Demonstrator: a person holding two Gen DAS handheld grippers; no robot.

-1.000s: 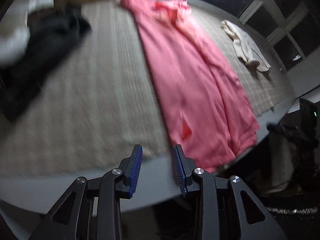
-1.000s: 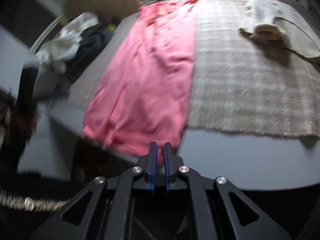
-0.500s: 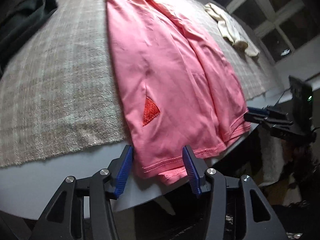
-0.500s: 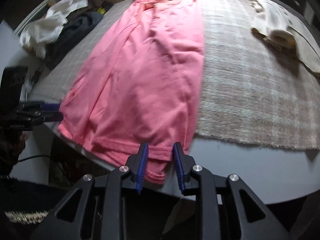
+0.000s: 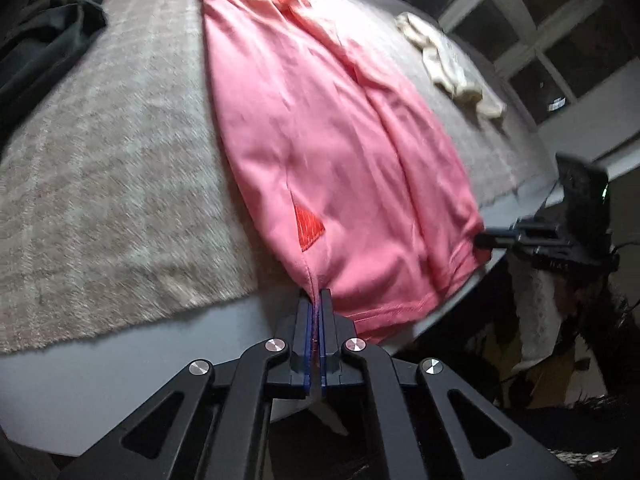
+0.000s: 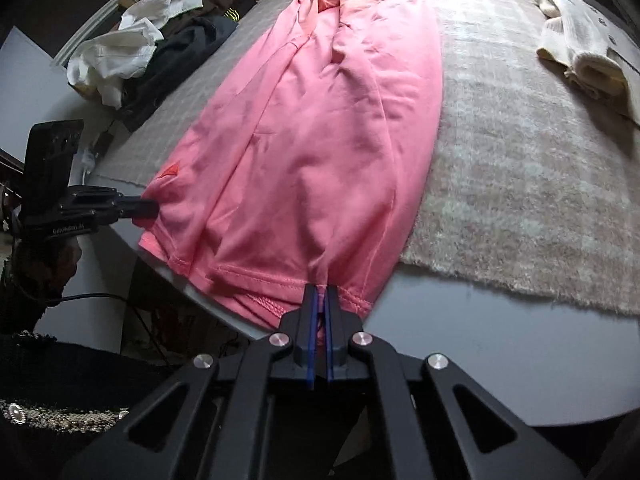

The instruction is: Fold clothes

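Observation:
A pink shirt (image 5: 320, 128) lies lengthwise on a beige checked cloth (image 5: 112, 160), its hem hanging over the near table edge. It shows in the right wrist view (image 6: 328, 128) too. My left gripper (image 5: 316, 300) is shut on the hem's left corner, below a red triangle patch (image 5: 308, 228). My right gripper (image 6: 320, 296) is shut on the hem's right part. Each gripper shows from the side in the other's view: the right one (image 5: 486, 240) and the left one (image 6: 150, 210), both pinching the hem.
A cream garment (image 6: 576, 52) lies on the cloth to the right. Dark clothes (image 5: 44, 48) and white clothes (image 6: 132, 44) are piled at the left. The grey table rim (image 6: 480, 328) is bare in front. Windows (image 5: 540, 40) stand behind.
Both grippers were open around the hem half a second ago; both have shut on it. A second ago they were farther back from the shirt.

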